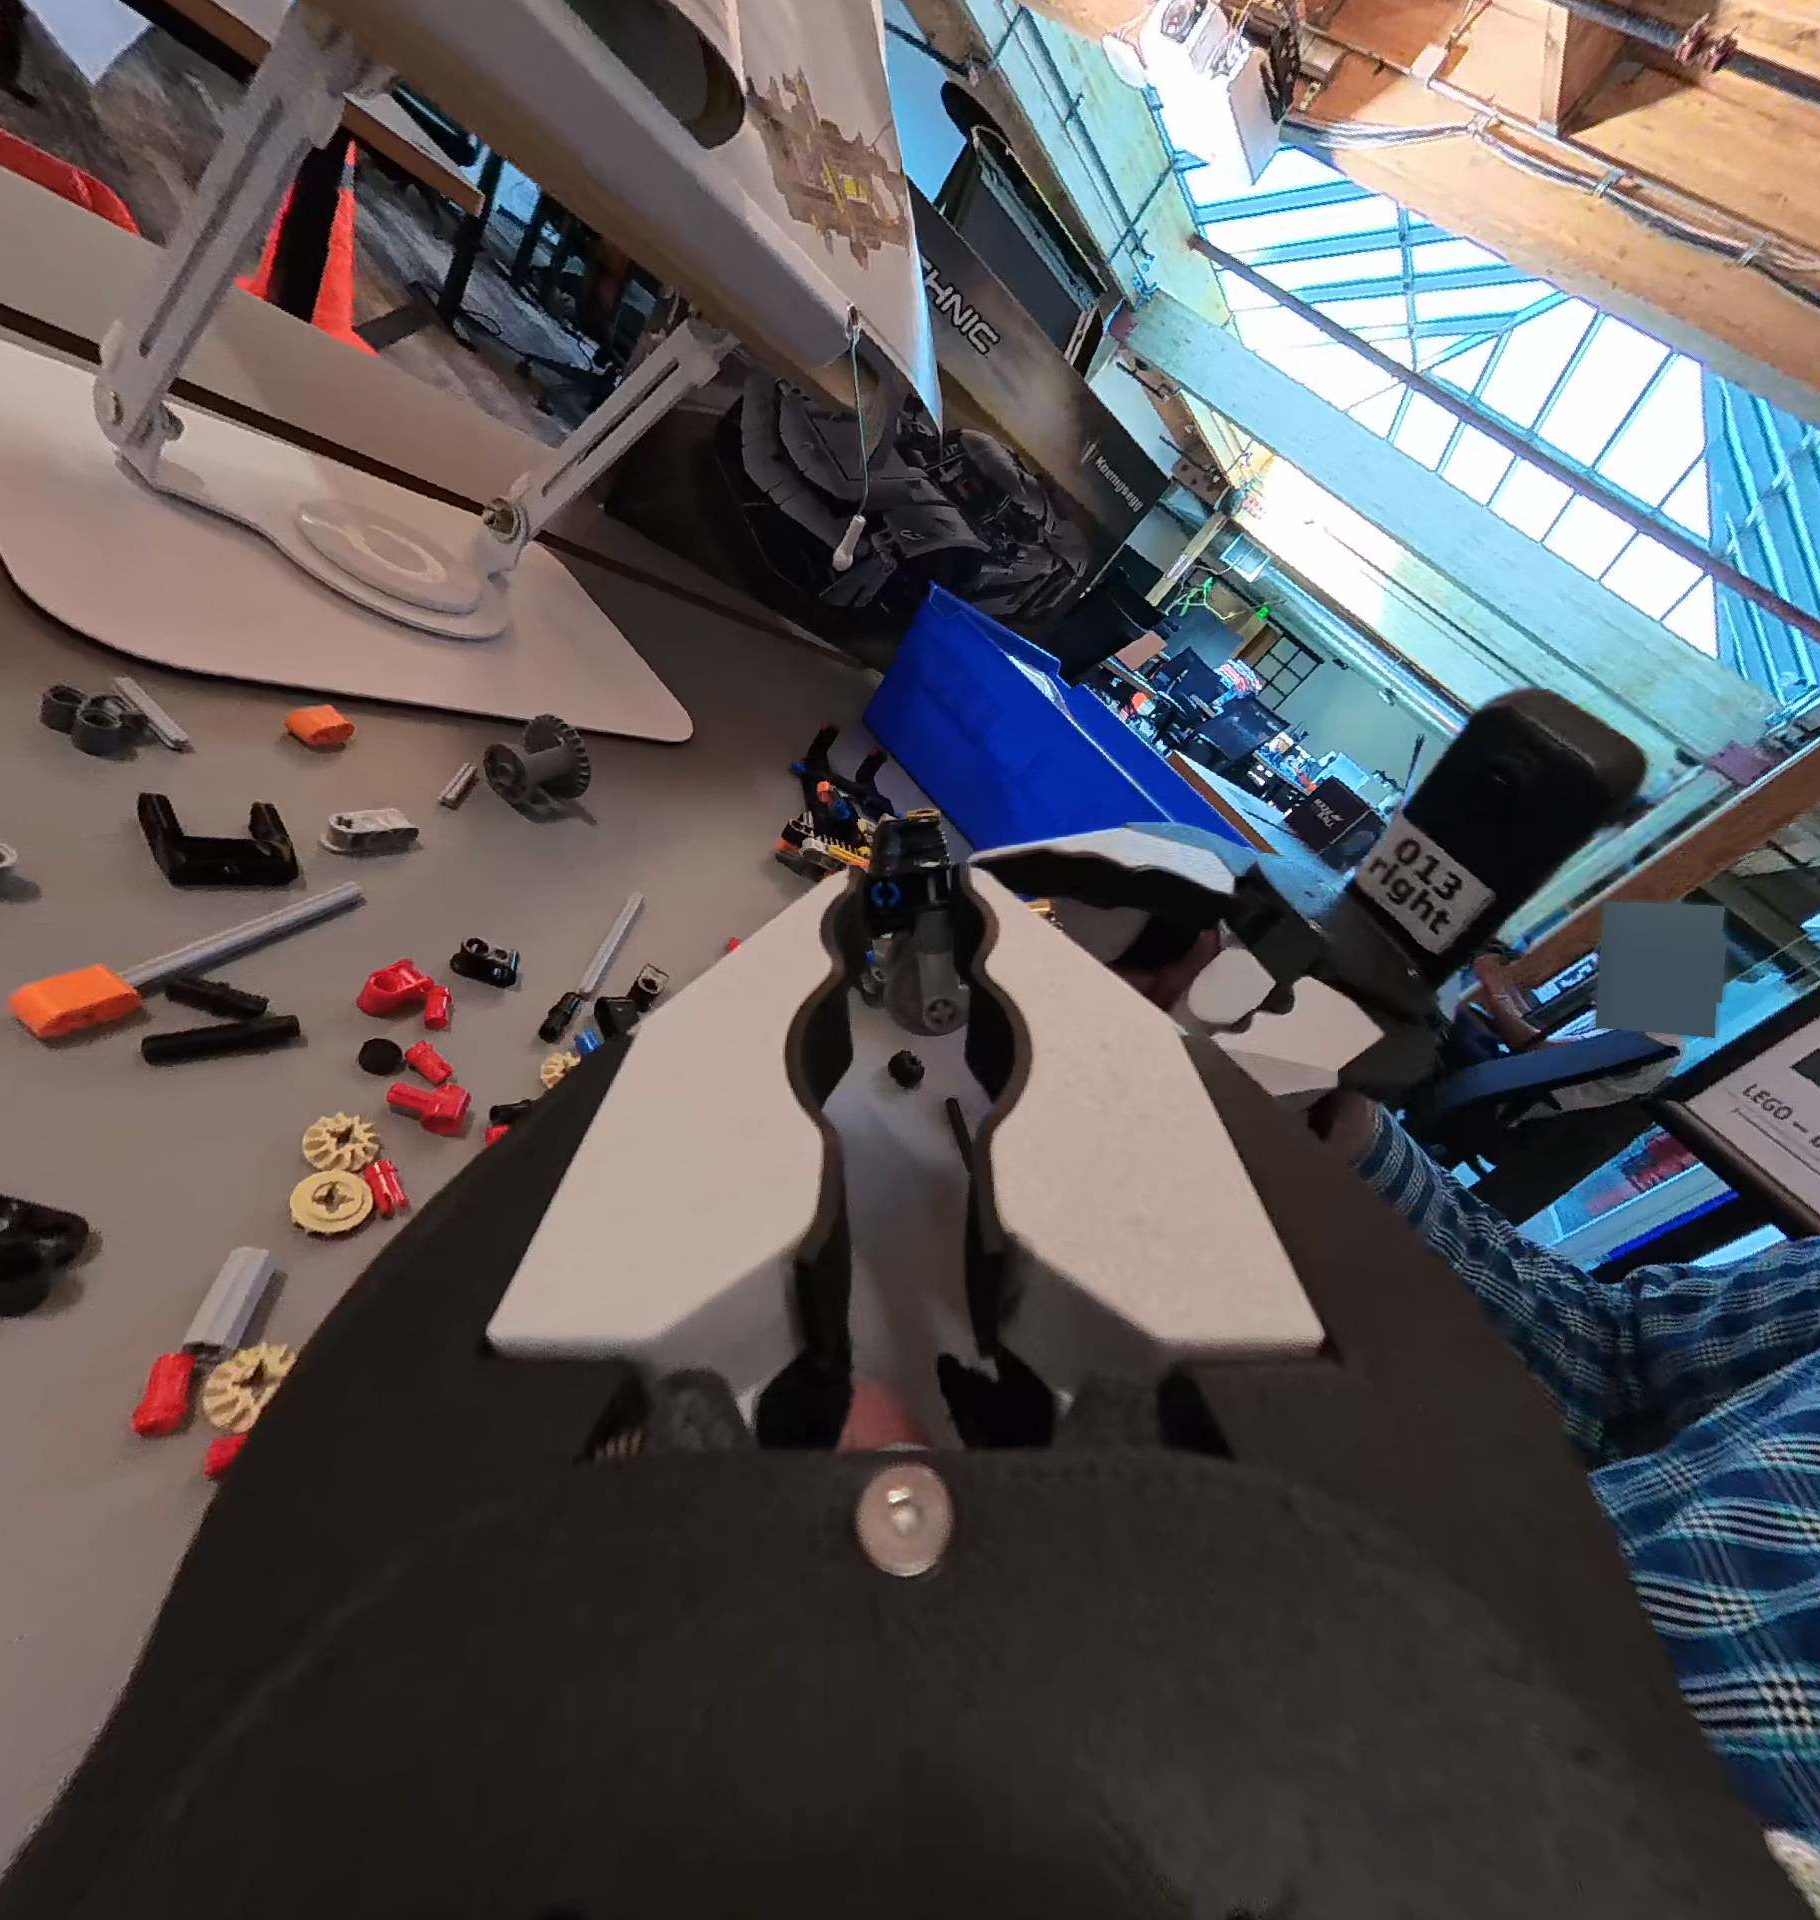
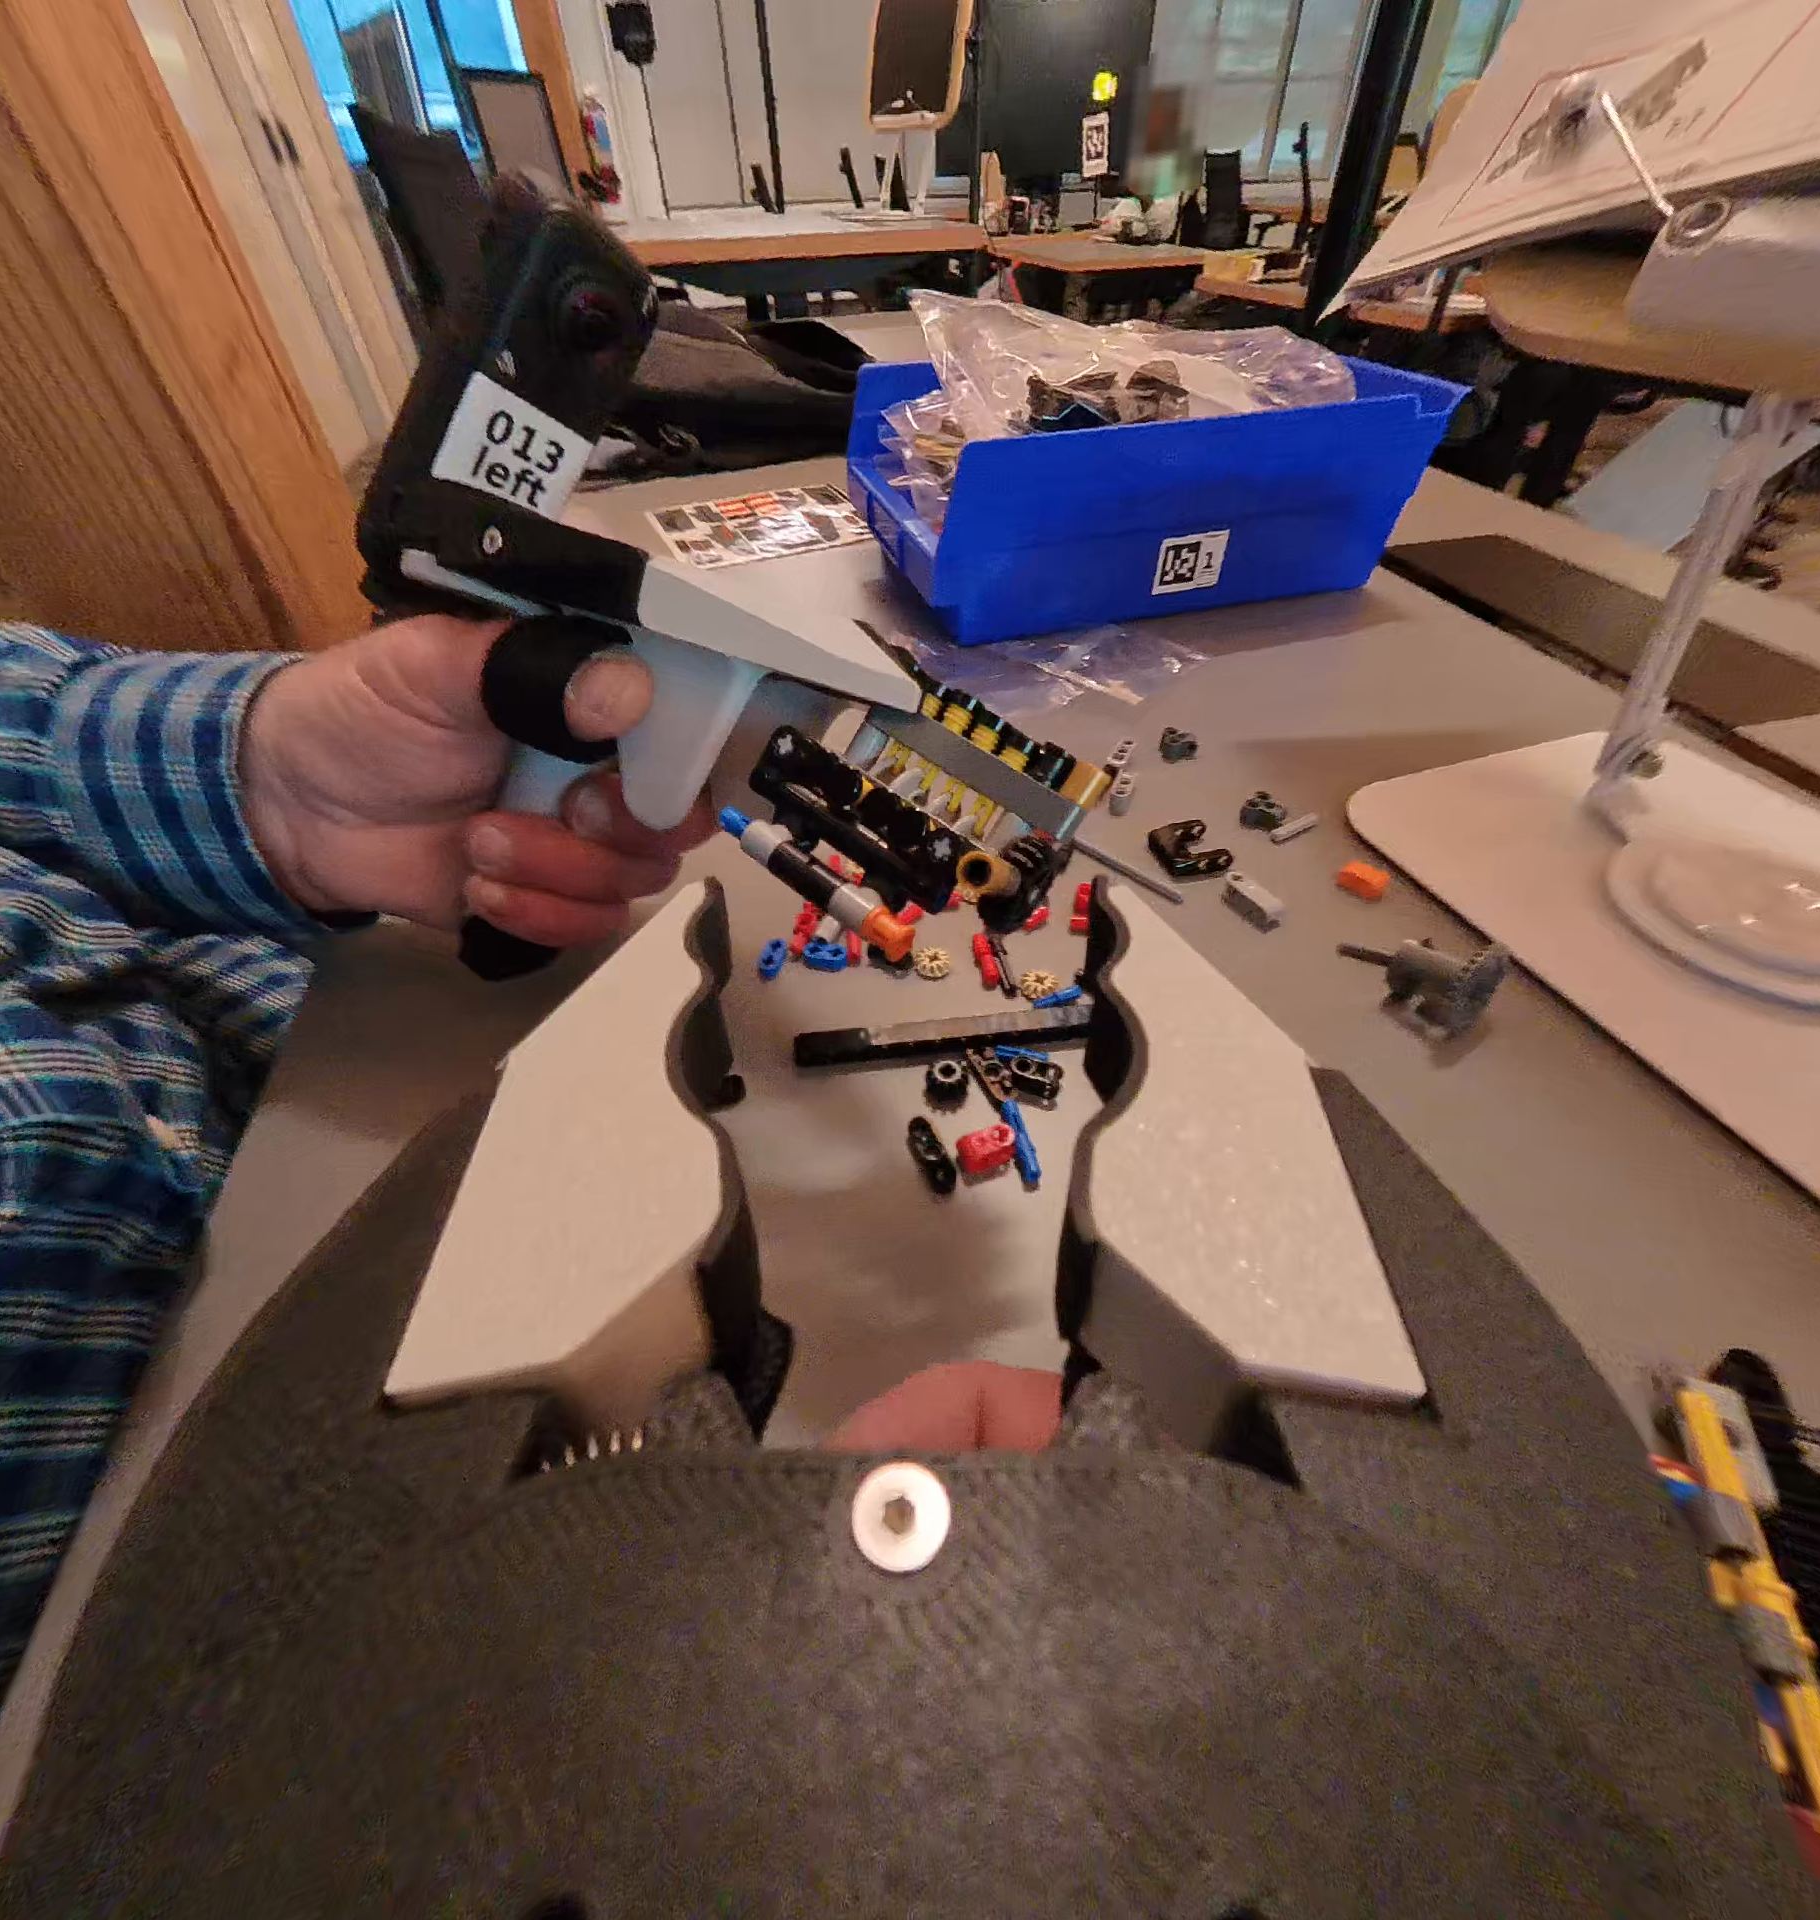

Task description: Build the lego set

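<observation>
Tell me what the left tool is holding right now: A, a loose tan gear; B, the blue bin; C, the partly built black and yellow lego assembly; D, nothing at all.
C: in the right wrist view the left tool is shut on the partly built lego assembly, held up above the loose pieces on the grey table; the right tool is open and empty.

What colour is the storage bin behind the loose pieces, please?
Blue; the bin shows best in the right wrist view.
</observation>
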A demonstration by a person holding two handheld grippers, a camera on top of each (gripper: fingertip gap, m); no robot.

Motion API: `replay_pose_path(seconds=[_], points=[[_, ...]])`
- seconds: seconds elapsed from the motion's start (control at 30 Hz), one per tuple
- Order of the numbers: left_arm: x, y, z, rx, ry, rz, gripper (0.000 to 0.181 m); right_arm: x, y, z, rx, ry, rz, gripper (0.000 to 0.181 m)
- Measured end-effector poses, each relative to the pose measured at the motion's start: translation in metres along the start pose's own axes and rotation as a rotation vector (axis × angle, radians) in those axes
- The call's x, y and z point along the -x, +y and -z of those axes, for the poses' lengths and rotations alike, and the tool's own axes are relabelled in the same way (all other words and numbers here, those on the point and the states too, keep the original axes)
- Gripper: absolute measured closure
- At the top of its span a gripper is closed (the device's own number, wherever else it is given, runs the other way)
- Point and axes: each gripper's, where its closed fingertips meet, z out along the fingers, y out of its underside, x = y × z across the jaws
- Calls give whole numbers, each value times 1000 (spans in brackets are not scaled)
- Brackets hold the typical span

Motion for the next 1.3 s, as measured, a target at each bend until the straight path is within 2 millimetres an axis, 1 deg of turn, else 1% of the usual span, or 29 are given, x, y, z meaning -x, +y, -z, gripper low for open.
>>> replay_pose_path(seconds=[0.03,0.13,0.5,0.8,1.3], points=[[-1,0,-1,1,2,-3,168,1,0,0,-4,-11,-15,114],[-3,1,-4,10,9,-14,168,4,-3,0,-23,-28,-27,115],[-10,3,-15,37,33,-36,168,-2,-6,3,-33,-6,-27,114],[-7,1,-19,40,36,-39,168,-8,-8,6,-52,6,-45,115],[-4,2,-19,40,35,-30,168,-8,-8,6,-53,7,-48,115]])
